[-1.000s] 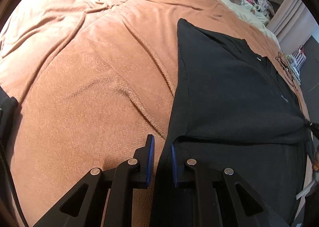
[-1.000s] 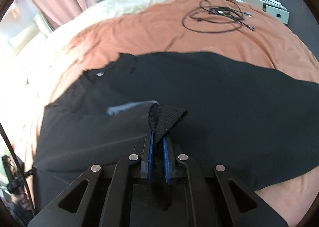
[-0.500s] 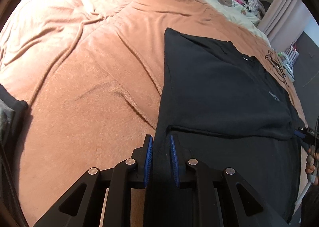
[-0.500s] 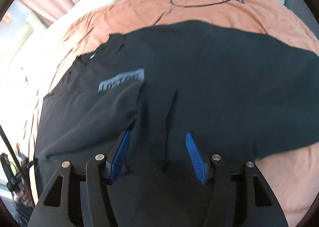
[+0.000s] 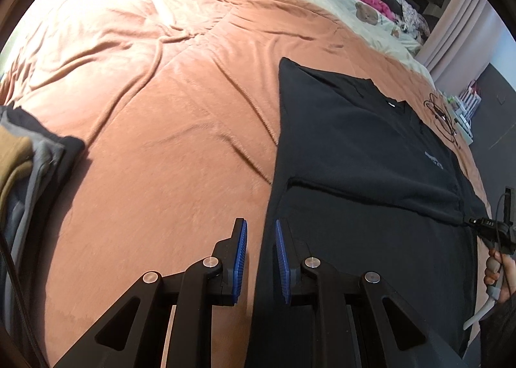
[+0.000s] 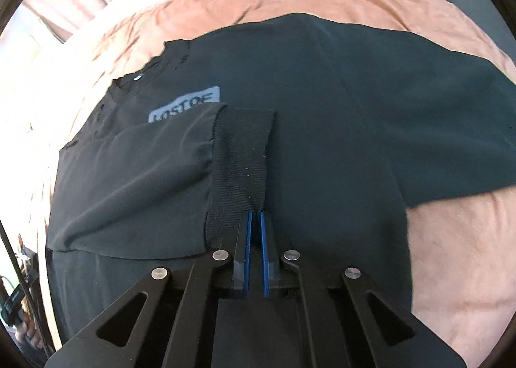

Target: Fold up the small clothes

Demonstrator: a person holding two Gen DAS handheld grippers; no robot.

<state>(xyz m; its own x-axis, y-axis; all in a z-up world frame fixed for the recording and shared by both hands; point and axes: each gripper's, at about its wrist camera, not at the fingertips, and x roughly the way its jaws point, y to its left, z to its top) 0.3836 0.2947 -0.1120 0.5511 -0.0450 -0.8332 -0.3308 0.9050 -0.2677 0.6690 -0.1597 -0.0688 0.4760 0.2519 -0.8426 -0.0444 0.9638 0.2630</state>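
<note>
One black long-sleeved sweatshirt [image 6: 322, 103] lies flat on the bed's rust-orange blanket [image 5: 161, 129], one sleeve folded across it, the right tool [image 6: 254, 222] pinching its ribbed cuff [image 6: 242, 158], the left tool [image 5: 259, 232] slightly spread astride its side edge.

My left gripper [image 5: 260, 240] hangs with its jaws slightly parted over the left edge of the black sweatshirt [image 5: 361, 155]. The sweatshirt lies flat on the orange blanket [image 5: 154, 116], a sleeve folded across its body.
</note>
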